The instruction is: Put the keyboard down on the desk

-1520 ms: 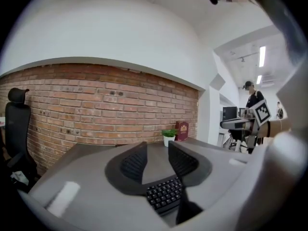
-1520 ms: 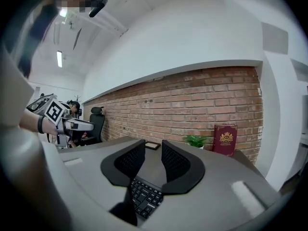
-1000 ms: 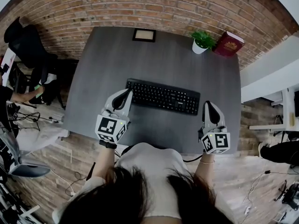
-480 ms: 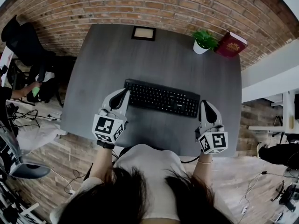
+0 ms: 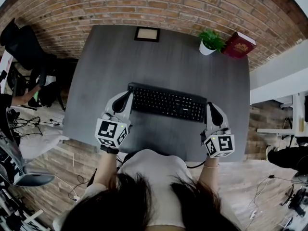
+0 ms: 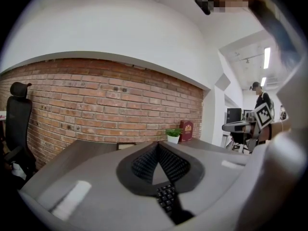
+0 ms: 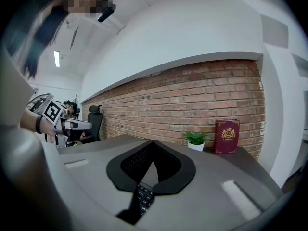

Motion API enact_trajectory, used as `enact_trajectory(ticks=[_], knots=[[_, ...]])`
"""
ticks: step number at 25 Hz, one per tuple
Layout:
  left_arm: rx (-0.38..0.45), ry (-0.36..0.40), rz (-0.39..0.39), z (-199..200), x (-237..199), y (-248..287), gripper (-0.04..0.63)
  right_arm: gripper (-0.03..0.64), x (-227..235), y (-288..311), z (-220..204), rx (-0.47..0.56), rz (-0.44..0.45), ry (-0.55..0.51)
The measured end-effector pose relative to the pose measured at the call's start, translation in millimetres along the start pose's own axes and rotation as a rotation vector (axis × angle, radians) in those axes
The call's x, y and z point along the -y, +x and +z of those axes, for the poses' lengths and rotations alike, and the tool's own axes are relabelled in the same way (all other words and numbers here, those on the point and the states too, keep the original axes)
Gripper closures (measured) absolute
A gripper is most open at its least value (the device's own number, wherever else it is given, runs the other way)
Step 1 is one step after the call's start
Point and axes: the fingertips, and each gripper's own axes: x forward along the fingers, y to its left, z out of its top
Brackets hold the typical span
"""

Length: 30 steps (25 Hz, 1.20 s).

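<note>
The black keyboard (image 5: 166,102) lies flat on the dark grey desk (image 5: 168,61), near its front edge. My left gripper (image 5: 126,96) sits at the keyboard's left end, and its jaws meet at the tips with nothing between them. My right gripper (image 5: 211,109) sits just off the right end, its tips also together. In the left gripper view the gripper (image 6: 157,146) shows a corner of the keyboard (image 6: 166,198) low down under the jaws. The right gripper view shows that gripper (image 7: 153,142) with the keyboard (image 7: 143,196) in the same low spot.
At the desk's back edge stand a small picture frame (image 5: 147,34), a potted plant (image 5: 208,41) and a red book (image 5: 238,44). A brick wall runs behind. A black office chair (image 5: 21,42) stands to the left. A person (image 6: 260,97) stands far off.
Both grippers' jaws stood apart 1.5 s ago and have since come together. Over the last second the grippers and the keyboard have barely shifted in the head view.
</note>
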Motion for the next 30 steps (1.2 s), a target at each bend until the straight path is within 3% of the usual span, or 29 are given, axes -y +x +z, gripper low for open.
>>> enact_trajectory(ticks=[30], knots=[[-0.044, 0.002, 0.011, -12.0, -3.8, 7.2, 0.537, 0.617, 10.7, 1.8, -21.2, -0.047, -0.005, 0.053]])
